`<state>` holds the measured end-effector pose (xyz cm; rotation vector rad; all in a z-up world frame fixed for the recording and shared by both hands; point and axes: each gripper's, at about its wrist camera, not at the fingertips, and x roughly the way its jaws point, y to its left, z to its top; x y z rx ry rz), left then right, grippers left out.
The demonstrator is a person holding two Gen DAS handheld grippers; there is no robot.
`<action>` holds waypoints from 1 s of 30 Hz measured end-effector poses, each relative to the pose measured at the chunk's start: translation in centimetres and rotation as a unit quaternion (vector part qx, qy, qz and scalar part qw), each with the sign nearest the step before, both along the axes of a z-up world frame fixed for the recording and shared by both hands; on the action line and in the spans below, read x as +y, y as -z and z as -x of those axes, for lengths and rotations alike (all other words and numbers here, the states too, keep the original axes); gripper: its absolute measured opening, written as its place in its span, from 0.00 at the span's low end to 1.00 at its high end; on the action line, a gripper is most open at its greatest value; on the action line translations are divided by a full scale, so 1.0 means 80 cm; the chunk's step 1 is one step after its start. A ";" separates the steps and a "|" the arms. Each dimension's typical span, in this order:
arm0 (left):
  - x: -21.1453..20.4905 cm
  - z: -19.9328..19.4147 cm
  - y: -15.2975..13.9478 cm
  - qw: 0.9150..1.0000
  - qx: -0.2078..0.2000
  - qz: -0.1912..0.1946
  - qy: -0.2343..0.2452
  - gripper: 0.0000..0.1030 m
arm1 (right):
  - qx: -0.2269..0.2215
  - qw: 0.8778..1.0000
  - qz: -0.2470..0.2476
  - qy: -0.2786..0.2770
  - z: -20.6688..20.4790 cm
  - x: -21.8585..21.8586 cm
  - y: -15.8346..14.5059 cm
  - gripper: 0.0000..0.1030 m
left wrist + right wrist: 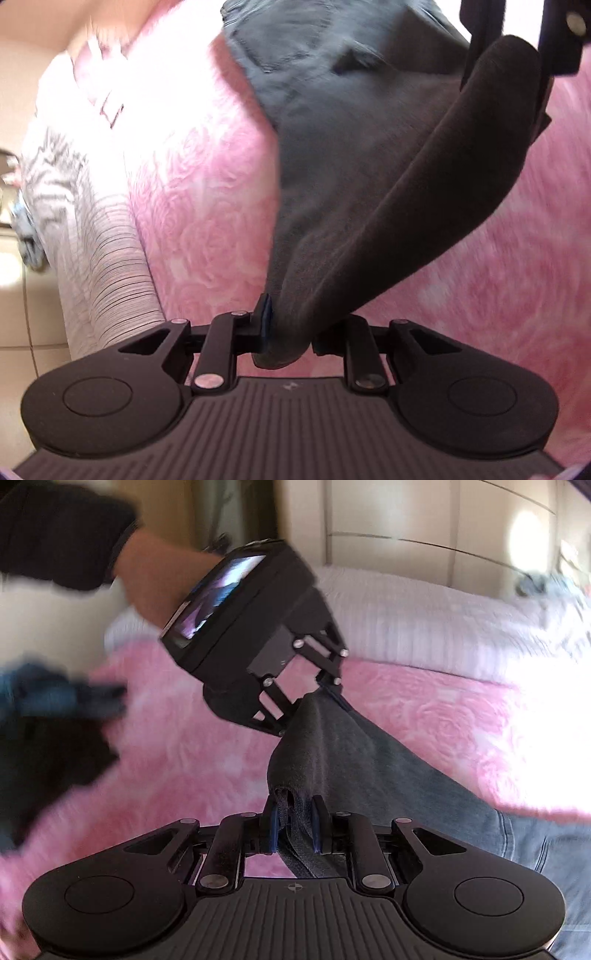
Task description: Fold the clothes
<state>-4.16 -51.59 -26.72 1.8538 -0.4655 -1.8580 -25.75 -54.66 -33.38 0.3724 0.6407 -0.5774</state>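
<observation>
A pair of grey-blue jeans (332, 147) hangs stretched between my two grippers above a pink bed. In the left wrist view my left gripper (288, 332) is shut on a bunched edge of the denim, and its right finger is hidden behind the cloth. My right gripper (517, 59) shows at the top right, clamped on a dark fold of the same garment. In the right wrist view my right gripper (295, 827) pinches a rolled hem between blue pads (273, 827). The jeans (369, 768) run up to my left gripper (328, 692), held by a hand (155, 576) in a dark sleeve.
A fluffy pink blanket (207, 221) covers the bed. White striped bedding (406, 620) lies along its far side, in front of a pale wardrobe (443, 535). A dark pile of clothes (55, 746) with a blue item (55, 698) sits at the left. Tiled floor (22, 295) borders the bed.
</observation>
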 end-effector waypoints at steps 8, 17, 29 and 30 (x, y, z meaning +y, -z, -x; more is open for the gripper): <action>-0.106 0.160 -0.115 1.000 -0.004 -0.013 -0.016 0.25 | -0.126 0.985 -0.045 0.104 0.216 -0.105 -0.078 0.15; -0.238 0.348 -0.081 0.997 0.079 0.013 0.001 0.55 | -0.198 0.913 -0.151 0.323 0.447 -0.204 -0.017 0.14; -0.264 0.389 0.036 0.987 0.108 -0.101 -0.070 0.54 | -0.291 0.775 -0.317 0.463 0.561 -0.247 0.109 0.29; -0.266 0.389 0.040 0.986 0.109 -0.102 -0.076 0.53 | -0.287 0.774 -0.318 0.467 0.559 -0.249 0.109 0.28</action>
